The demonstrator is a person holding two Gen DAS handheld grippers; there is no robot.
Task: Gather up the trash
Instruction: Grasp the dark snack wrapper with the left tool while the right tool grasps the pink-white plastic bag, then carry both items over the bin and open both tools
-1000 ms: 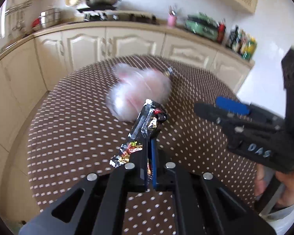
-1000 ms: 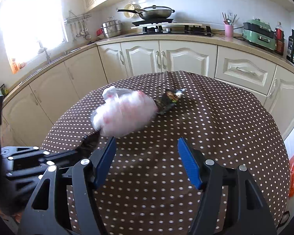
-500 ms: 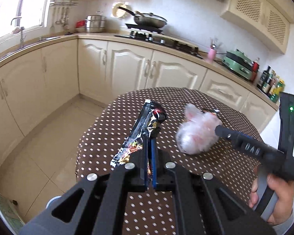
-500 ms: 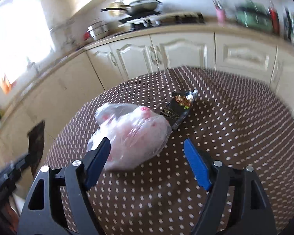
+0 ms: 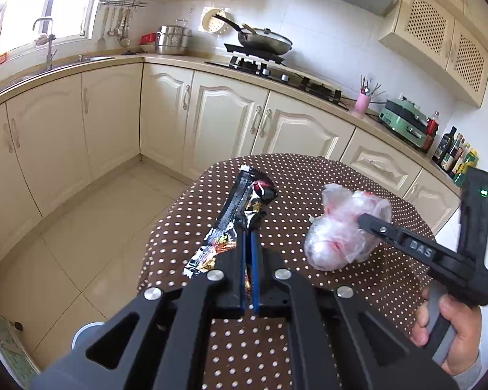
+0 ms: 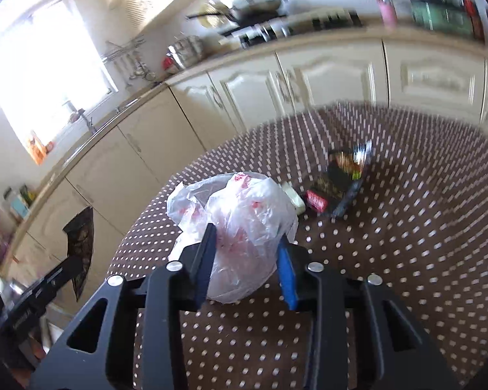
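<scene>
My left gripper (image 5: 249, 227) is shut on a long black snack wrapper (image 5: 240, 201), which sticks up and forward over the edge of the brown dotted table (image 5: 309, 175). My right gripper (image 6: 245, 243) has its jaws closing around a crumpled clear plastic bag (image 6: 244, 208) with red print, and both pads press into its sides. The left wrist view shows the same bag (image 5: 338, 230) at the tip of the right gripper, just above the cloth. In the right wrist view the left gripper (image 6: 71, 266) and its wrapper (image 6: 81, 234) hang at the far left, off the table.
Behind the bag on the table lie another dark wrapper (image 6: 338, 178), a small red packet (image 6: 315, 200) and a pale scrap (image 6: 292, 196). Cream cabinets (image 5: 211, 123) run around the room. A grey round rim (image 5: 88, 334) shows on the tiled floor. A hand (image 5: 452, 325) holds the right gripper's handle.
The right gripper's jaws went from wide open to closed around the plastic bag. The left gripper carried its wrapper leftward, off the table's edge, and now faces the floor and cabinets.
</scene>
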